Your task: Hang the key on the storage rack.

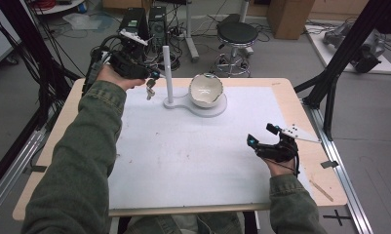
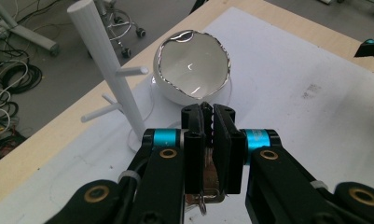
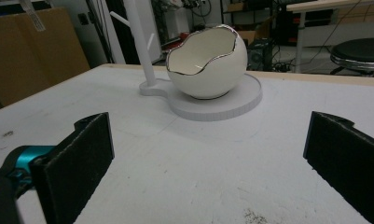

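My left gripper (image 1: 153, 76) is held above the table's far left, shut on a small bunch of keys (image 1: 150, 89) that dangles from it. In the left gripper view the jaws (image 2: 208, 114) are pressed together on a copper-coloured key (image 2: 212, 177) with a ring below. Just beyond stand a white post with side pegs (image 1: 167, 73) (image 2: 107, 74) and a white eggshell-shaped bowl (image 1: 206, 90) (image 2: 194, 70) on a round base (image 1: 218, 109). My right gripper (image 1: 261, 136) rests open near the table's right edge, facing the bowl (image 3: 207, 60) and the post (image 3: 138, 37) with nothing between its pads.
A white mat (image 1: 193, 151) covers the wooden table (image 1: 300, 112). A stool (image 1: 237, 36), computer towers (image 1: 156, 24) and cables stand on the floor behind. Black frame struts (image 1: 339, 68) rise at the right and left sides.
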